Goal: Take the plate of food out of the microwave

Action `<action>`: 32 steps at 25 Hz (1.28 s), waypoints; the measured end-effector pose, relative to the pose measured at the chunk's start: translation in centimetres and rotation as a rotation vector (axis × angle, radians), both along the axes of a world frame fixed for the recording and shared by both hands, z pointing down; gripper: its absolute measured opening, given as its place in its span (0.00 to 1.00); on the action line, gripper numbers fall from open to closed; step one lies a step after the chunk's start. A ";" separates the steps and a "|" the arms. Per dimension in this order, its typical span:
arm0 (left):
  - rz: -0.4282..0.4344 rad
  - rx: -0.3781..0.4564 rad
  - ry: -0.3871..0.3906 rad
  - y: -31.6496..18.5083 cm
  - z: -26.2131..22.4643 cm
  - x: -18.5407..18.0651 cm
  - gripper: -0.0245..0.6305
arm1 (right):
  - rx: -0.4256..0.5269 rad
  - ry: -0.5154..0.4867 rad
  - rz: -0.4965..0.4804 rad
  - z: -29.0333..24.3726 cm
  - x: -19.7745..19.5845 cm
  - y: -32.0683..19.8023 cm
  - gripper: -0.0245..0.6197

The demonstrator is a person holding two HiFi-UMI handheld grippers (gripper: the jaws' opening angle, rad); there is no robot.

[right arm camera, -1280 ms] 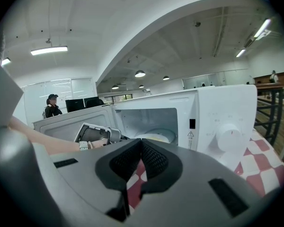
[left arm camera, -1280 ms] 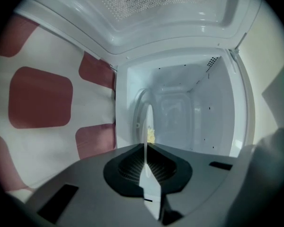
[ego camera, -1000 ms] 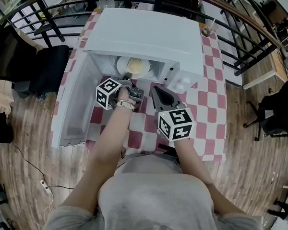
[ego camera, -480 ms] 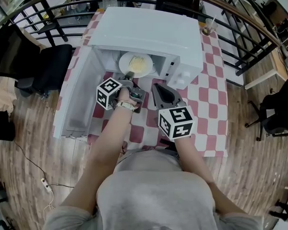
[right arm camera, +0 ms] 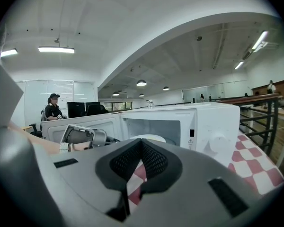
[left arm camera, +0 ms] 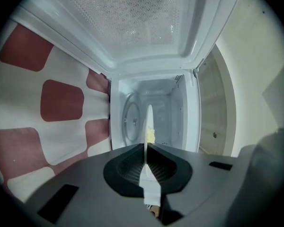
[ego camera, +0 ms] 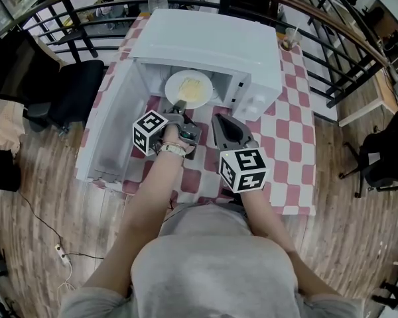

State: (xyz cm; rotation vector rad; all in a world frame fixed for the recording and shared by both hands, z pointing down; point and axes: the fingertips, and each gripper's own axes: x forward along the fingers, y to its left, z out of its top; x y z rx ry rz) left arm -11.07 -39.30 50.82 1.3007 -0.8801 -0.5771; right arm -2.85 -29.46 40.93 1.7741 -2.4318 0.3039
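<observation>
Left gripper (ego camera: 179, 106) clamped on plate (ego camera: 174, 83) rim at plate's 6 o'clock, single-edge pinch. Plate with yellow food (ego camera: 193, 89) at microwave (ego camera: 212, 45) mouth. Right gripper (ego camera: 220, 120) closed, empty, at 3 o'clock of left.

Risks:
- far edge droops, food slides toward 12 o'clock
- rim slips from pads
- plate clips open door (ego camera: 113, 134) at 9 o'clock

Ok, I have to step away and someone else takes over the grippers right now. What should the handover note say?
Left hand-held gripper: shut on the near rim of the plate, yellow food on it.
Right hand-held gripper: shut, empty, above the checked tablecloth in front of the microwave.
Done: door swung open to the left, plate gripped at the microwave's opening.
Left: draw the plate fully out, keeping it level, and probably set it on the tablecloth.
</observation>
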 end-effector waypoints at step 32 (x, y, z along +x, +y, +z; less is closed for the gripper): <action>0.006 0.186 -0.026 6.2 -5.5 -0.6 0.06 | 0.124 0.033 0.030 -1.1 -0.9 2.0 0.08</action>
